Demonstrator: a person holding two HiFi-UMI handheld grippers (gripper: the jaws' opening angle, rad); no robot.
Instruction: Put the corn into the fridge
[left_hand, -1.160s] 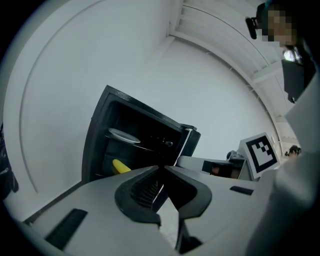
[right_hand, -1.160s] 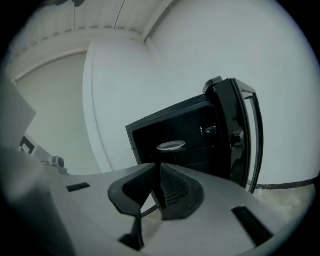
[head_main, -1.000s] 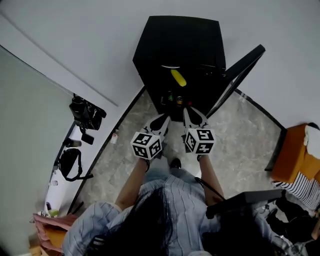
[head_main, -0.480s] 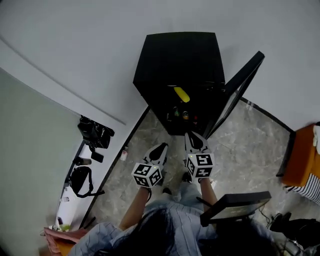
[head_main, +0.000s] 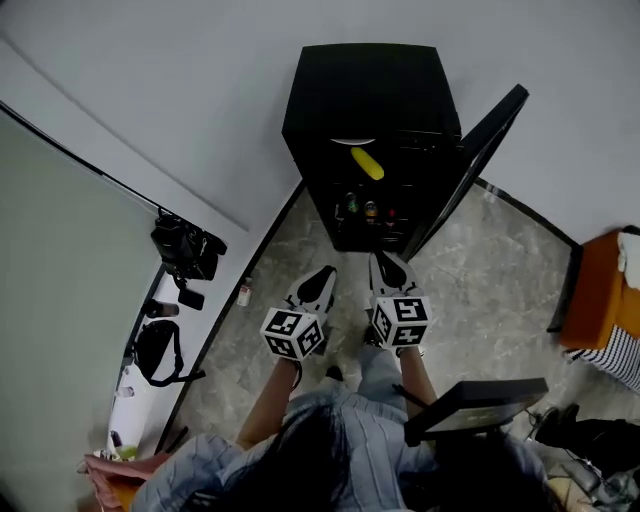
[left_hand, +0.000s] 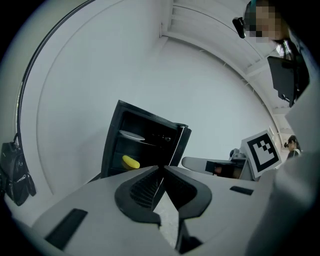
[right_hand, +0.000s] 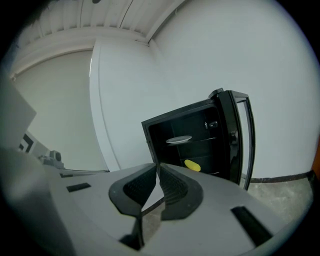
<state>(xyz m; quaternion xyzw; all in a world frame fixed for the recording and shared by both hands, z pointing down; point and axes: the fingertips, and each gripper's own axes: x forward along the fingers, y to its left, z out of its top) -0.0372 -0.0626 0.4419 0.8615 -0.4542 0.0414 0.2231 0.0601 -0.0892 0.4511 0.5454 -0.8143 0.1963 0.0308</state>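
From the head view, the black fridge (head_main: 370, 75) is standing against the wall with its door (head_main: 487, 145) swinging wide on the right. The corn (head_main: 367, 164) is lying on an upper shelf inside. A pale plate (head_main: 350, 142) is sitting on the shelf above it, and a few small bottles or cans (head_main: 366, 210) are lining the shelf below. The left gripper (head_main: 322, 274) and right gripper (head_main: 386, 264) are hovering over the floor, well apart from the fridge.

In the left gripper view, the left gripper (left_hand: 162, 172) is showing its jaws closed together with nothing between them. Beyond them the corn (left_hand: 131, 162) is resting in the fridge under the plate (left_hand: 132, 135).

In the right gripper view, the right gripper (right_hand: 157, 172) is likewise pinched closed and carrying nothing. The corn (right_hand: 192, 165) is sitting on its shelf beside the open door (right_hand: 241, 140).

So the placing is looking done, I'd say. What's remaining is probably the door, and that is calling for a push on its outer edge, most likely from the right side, swinging it closed without jolting the shelves.
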